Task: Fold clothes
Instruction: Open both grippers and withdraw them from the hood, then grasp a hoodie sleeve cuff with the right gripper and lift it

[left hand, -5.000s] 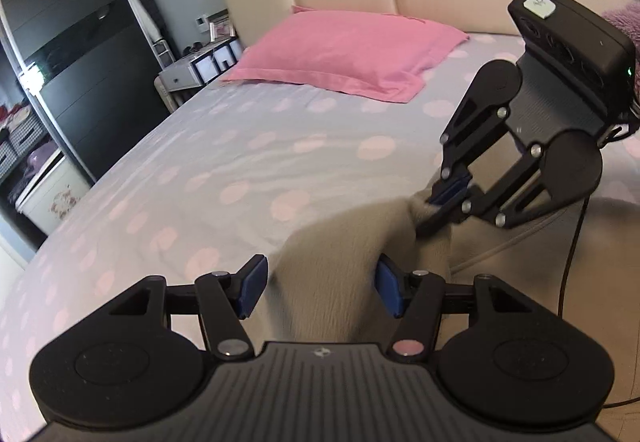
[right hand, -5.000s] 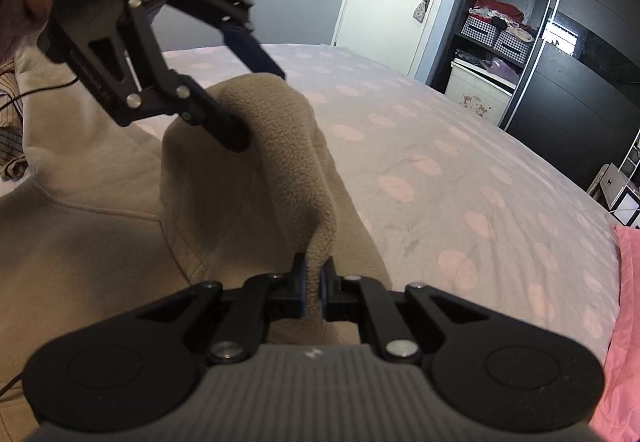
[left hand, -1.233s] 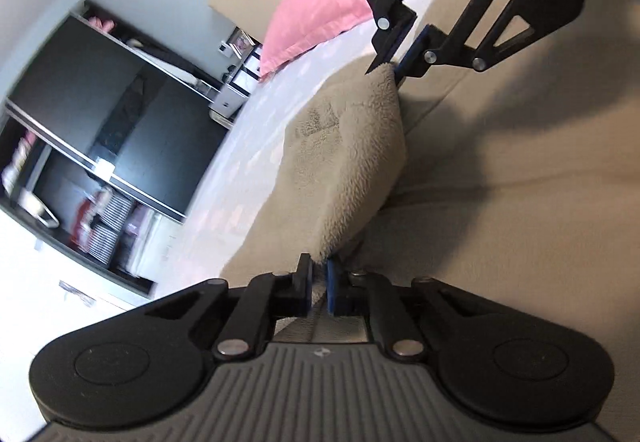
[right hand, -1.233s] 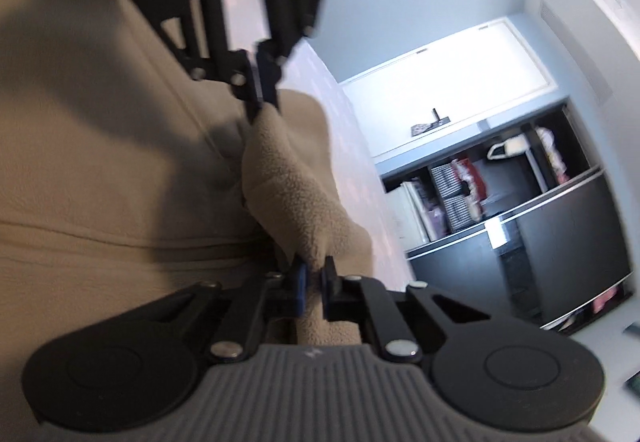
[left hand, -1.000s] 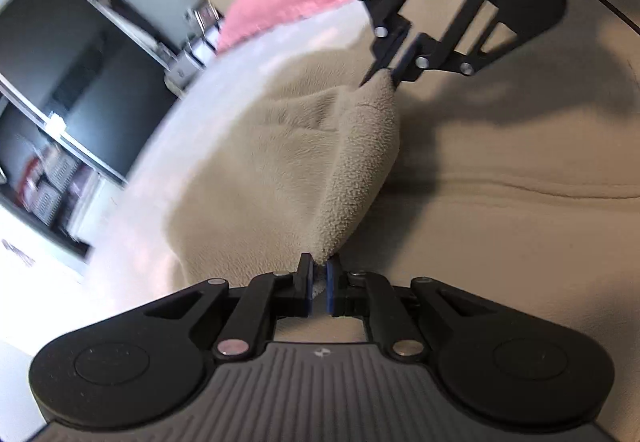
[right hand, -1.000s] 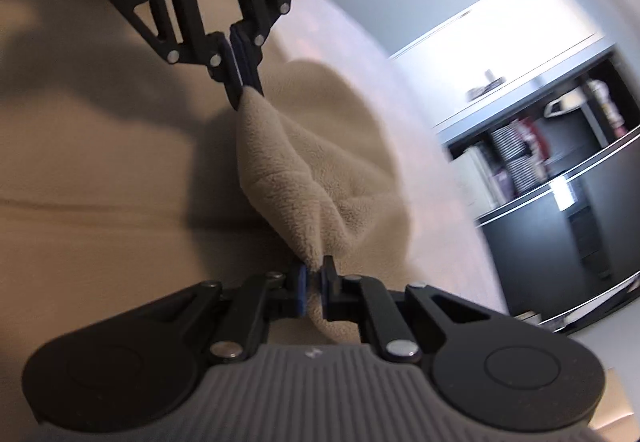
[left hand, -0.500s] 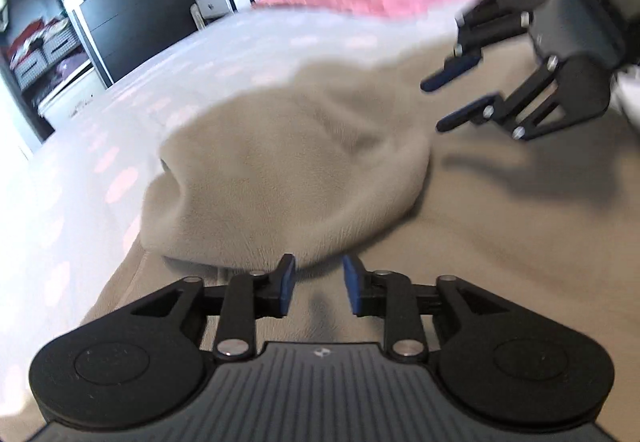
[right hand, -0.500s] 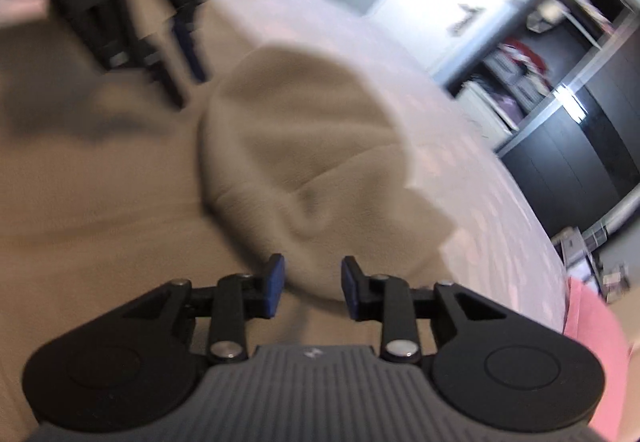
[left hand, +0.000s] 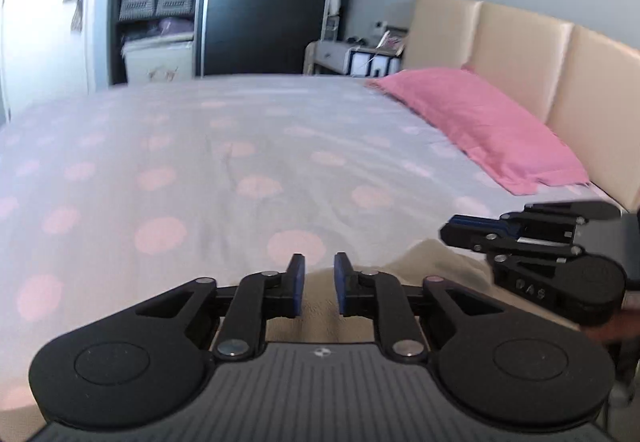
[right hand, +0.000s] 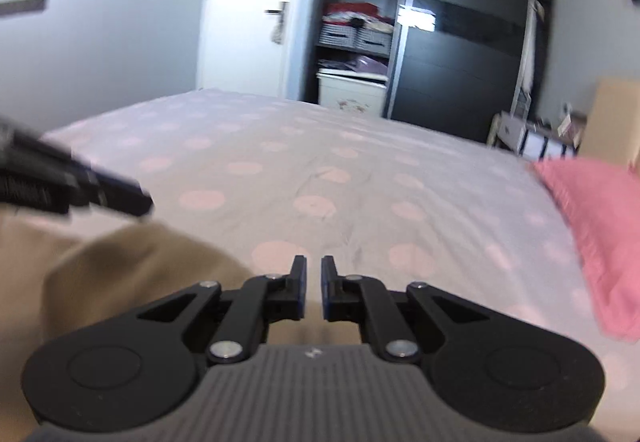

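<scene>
A beige fleece garment (left hand: 424, 266) lies on the bed, mostly under both grippers; it also shows in the right wrist view (right hand: 132, 266). My left gripper (left hand: 319, 282) is open a little and empty, above the garment's far edge. My right gripper (right hand: 314, 284) is open a little and empty, also over the garment's edge. The right gripper shows from the side in the left wrist view (left hand: 472, 232), to the right. The left gripper shows blurred at the left of the right wrist view (right hand: 120, 198).
The bed (left hand: 240, 162) has a grey sheet with pink dots. A pink pillow (left hand: 480, 122) lies by the beige headboard (left hand: 520, 54). A dark wardrobe (right hand: 460, 54), open shelves with baskets (right hand: 356, 30) and a nightstand (left hand: 360, 58) stand beyond the bed.
Both grippers have let go of the folded fleece sleeve and lifted; they now point level across the bed. The garment has dropped low in both views.
</scene>
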A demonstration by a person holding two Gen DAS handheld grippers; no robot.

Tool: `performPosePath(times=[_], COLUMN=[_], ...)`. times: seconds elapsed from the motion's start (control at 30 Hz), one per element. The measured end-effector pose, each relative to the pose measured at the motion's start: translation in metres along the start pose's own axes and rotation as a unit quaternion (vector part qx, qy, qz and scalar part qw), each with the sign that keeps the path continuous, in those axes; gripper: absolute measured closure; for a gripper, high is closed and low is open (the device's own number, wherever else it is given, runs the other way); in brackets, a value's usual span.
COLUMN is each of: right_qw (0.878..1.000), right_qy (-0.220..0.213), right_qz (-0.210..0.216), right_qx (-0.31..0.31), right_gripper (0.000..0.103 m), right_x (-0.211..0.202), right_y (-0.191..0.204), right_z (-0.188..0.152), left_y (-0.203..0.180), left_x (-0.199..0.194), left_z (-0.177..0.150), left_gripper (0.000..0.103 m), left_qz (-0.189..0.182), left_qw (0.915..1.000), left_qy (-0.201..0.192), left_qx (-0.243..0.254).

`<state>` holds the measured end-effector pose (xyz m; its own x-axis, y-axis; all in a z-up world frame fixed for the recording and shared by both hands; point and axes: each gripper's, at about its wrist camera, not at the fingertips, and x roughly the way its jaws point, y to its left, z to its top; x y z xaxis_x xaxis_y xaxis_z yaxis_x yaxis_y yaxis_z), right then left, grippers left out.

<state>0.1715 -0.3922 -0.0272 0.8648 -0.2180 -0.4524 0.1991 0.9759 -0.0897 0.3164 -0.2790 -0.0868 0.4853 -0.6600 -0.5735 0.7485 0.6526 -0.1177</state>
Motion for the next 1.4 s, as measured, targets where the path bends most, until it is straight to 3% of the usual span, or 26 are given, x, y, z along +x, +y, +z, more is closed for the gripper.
performPosePath(times=[0.17,0.27,0.43,0.63,0.83,0.93,0.97,1.03,1.07,1.13,1.27,1.33,1.4], right_qw=[0.998,0.997,0.992,0.993,0.994,0.992,0.992,0.989,0.987,0.981,0.964,0.952,0.937], right_qy=[0.031,0.044,0.057,0.065,0.086,0.095,0.097,0.109,0.117,0.13,0.153,0.151,0.145], right_qz=[0.013,0.007,-0.018,-0.018,-0.041,-0.063,-0.067,-0.081,-0.09,-0.115,-0.181,-0.217,-0.247], right_qx=[0.044,0.058,0.108,0.094,0.049,0.047,0.048,0.057,0.064,0.083,0.125,0.157,0.2], right_gripper=[0.096,0.101,0.103,0.103,0.103,0.096,0.096,0.093,0.091,0.072,0.068,0.062,0.06], right_x=[0.054,0.077,0.097,0.084,0.048,0.018,0.005,-0.022,-0.036,-0.063,-0.126,-0.166,-0.203], right_y=[0.006,0.001,-0.026,-0.032,-0.032,-0.055,-0.065,-0.09,-0.105,-0.139,-0.211,-0.249,-0.286], right_z=[-0.023,-0.045,-0.069,-0.07,-0.058,-0.053,-0.052,-0.054,-0.057,-0.065,-0.083,-0.095,-0.111], left_y=[0.016,0.031,0.038,0.041,0.035,0.034,0.034,0.032,0.032,0.03,0.028,0.027,0.025], left_x=[0.026,0.036,0.036,0.025,-0.002,-0.031,-0.044,-0.07,-0.08,-0.099,-0.137,-0.157,-0.176], left_z=[-0.049,-0.068,-0.074,-0.076,-0.068,-0.068,-0.069,-0.072,-0.072,-0.072,-0.073,-0.073,-0.073], left_gripper=[0.099,0.103,0.103,0.103,0.103,0.101,0.099,0.083,0.08,0.078,0.065,0.05,0.048], left_qz=[0.028,0.03,0.031,0.038,0.06,0.08,0.08,0.078,0.079,0.085,0.096,0.102,0.108], left_qw=[0.9992,0.9989,0.9991,0.999,0.9978,0.996,0.996,0.996,0.9959,0.9953,0.9941,0.9934,0.9927], left_qy=[0.022,0.013,0.002,0.003,0.018,0.022,0.022,0.023,0.024,0.029,0.037,0.041,0.045], left_qx=[-0.019,-0.034,-0.031,-0.021,-0.023,-0.031,-0.034,-0.037,-0.037,-0.035,-0.033,-0.031,-0.03])
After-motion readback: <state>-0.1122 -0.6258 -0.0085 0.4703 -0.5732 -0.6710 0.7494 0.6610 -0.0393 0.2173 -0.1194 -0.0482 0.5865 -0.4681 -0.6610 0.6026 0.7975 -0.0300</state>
